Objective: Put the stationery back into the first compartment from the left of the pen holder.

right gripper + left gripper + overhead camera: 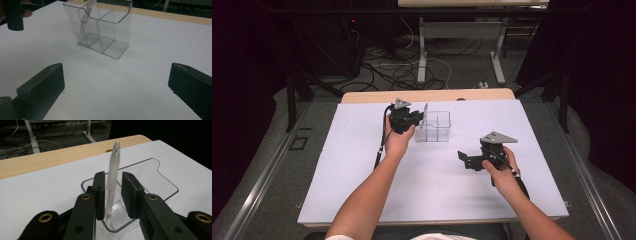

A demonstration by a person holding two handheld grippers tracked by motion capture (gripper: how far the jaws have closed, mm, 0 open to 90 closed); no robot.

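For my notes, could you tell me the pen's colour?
Frosted translucent white pen, clearest in the left gripper view.

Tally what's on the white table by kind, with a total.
Pens: 1
Clear holders: 1
Claws: 2, left claw around the pen, right claw apart on the table
Total: 4

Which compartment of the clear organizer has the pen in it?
The pen stands in the clear organizer's end compartment on the left hand-held gripper's side; the other compartments hold nothing.
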